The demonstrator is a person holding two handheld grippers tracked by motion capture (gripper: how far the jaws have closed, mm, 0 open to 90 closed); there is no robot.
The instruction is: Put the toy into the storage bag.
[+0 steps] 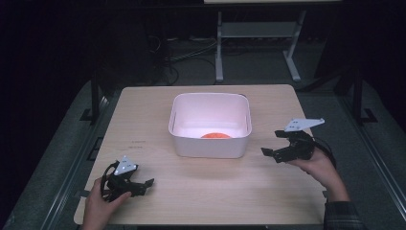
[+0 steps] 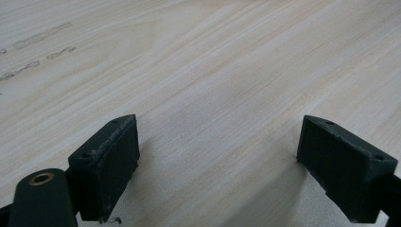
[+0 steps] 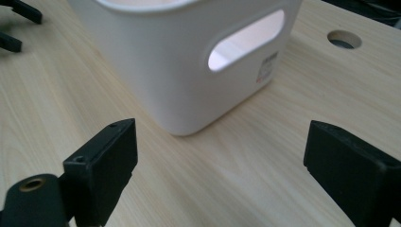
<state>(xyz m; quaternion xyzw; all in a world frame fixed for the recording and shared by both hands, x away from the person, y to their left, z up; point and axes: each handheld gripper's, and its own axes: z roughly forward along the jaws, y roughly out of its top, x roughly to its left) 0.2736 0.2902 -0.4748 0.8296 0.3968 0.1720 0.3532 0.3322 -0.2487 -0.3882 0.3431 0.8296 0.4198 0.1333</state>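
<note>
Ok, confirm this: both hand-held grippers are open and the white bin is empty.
Not quite: the white bin is not empty; the high view shows an orange object inside. Both the left hand-held gripper and the right hand-held gripper are open.

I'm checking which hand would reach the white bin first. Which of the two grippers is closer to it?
The right gripper: it hovers just beside the white bin, its jaws open toward it. The left gripper sits farther off, near the table's front edge.

Left gripper [image 1: 143, 184] low near table front, jaws spread wide, empty. Right gripper [image 1: 272, 143] raised, jaws likewise apart, empty.
</note>
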